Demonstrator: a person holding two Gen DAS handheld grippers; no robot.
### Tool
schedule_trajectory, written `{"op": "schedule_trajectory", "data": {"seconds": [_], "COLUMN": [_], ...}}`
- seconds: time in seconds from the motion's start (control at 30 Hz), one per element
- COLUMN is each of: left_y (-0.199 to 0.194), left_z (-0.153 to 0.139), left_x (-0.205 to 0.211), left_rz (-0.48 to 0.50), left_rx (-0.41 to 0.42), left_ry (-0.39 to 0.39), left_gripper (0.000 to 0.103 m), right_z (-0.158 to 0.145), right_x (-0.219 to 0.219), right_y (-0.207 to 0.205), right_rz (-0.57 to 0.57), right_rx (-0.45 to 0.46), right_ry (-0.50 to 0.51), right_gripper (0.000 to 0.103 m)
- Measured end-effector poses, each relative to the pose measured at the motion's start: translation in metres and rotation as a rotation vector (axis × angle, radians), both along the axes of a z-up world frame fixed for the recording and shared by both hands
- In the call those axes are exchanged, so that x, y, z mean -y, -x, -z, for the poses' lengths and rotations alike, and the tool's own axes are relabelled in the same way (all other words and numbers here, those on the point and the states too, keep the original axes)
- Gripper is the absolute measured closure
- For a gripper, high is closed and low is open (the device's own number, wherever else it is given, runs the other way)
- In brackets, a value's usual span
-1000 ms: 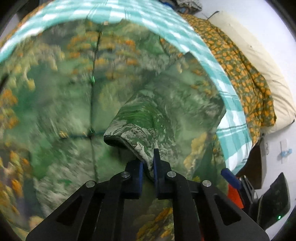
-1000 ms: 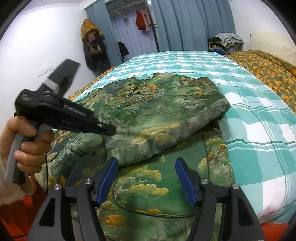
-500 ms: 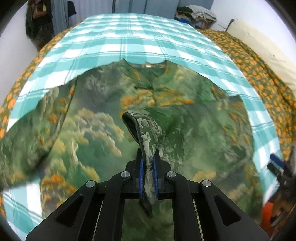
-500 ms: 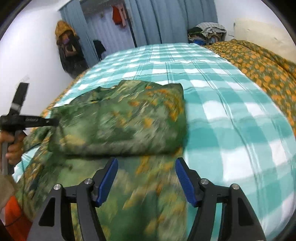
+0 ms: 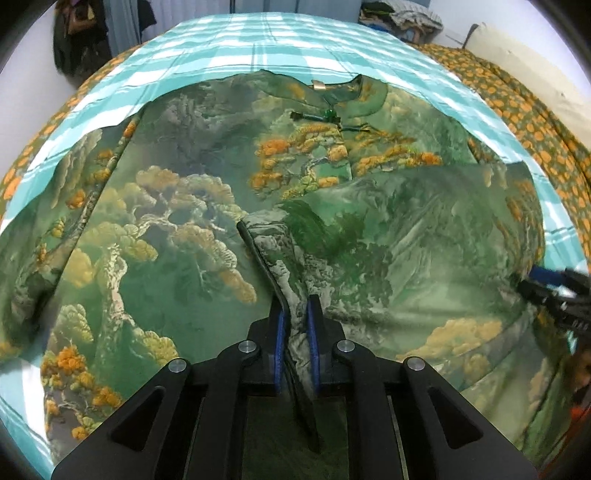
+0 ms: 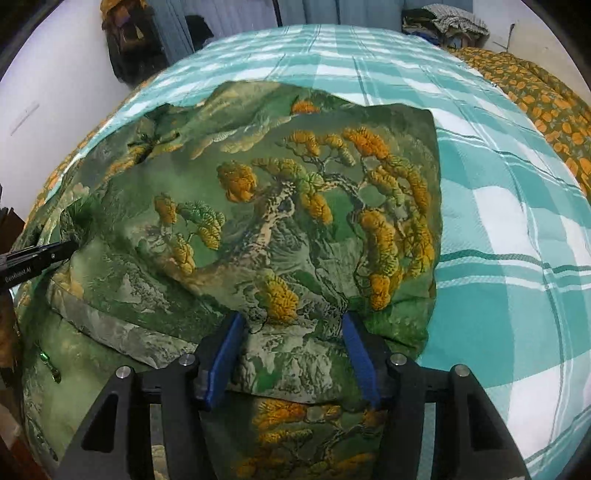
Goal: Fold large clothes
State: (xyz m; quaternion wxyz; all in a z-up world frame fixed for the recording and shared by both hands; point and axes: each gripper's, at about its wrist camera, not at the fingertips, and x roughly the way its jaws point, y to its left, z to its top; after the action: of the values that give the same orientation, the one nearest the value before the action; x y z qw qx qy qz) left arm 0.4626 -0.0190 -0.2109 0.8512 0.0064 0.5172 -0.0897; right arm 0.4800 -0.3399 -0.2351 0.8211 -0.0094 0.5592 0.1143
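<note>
A large green jacket point(image 5: 192, 229) printed with pine trees and orange foliage lies spread on the bed; it also fills the right wrist view point(image 6: 295, 221). Its right sleeve point(image 5: 369, 240) is folded across the body. My left gripper point(image 5: 295, 332) is shut on the sleeve cuff, low over the jacket's middle. My right gripper point(image 6: 291, 354) is open, its blue pads astride the folded fabric's near edge at the jacket's right side. The left gripper shows at the left edge of the right wrist view point(image 6: 40, 254). The right gripper shows blurred at the right edge of the left wrist view point(image 5: 554, 291).
The bed has a teal checked sheet point(image 6: 498, 221). An orange-patterned quilt point(image 6: 546, 99) and a cream pillow point(image 5: 517, 62) lie along the right. A pile of clothes point(image 6: 450, 22) sits at the far end. Curtains and hanging clothes point(image 6: 125, 40) stand beyond.
My left gripper has carried the sleeve cuff leftward across the jacket and lowered it. My right gripper has dropped closer onto the folded fabric's right edge, still open.
</note>
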Motion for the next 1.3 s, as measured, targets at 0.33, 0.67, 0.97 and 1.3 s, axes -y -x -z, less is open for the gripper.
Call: {"op": "schedule_trajectory", "data": {"seconds": [0.33,0.67,0.97,1.3], "left_y": [0.003,0.007,0.009,0.056], "left_z": [0.009,0.011,0.008,-0.031], "left_x": [-0.007,-0.009,-0.006,-0.022], "left_rz": [-0.007,-0.012,-0.019,-0.068], "left_rx": [0.019,0.032,0.033,0.131], "left_ry": [0.027,0.040,0.017,-0.020], "left_gripper": [0.088,0.088,0.088,0.030], "right_z": [-0.045,0.004,-0.011,-0.068], "right_x": [0.004,-0.006,-0.023,-0.055], "right_y": [-0.099,-0.101,0.011,0.073], "right_rz": [0.093,0.138,0.024,0.033], "right_rx": [0.112,0.028,0.101,0.241], "right_ry": [0.013,0.019,0.126,0.237], "right_gripper": [0.046,0.046,0.046,0.045]}}
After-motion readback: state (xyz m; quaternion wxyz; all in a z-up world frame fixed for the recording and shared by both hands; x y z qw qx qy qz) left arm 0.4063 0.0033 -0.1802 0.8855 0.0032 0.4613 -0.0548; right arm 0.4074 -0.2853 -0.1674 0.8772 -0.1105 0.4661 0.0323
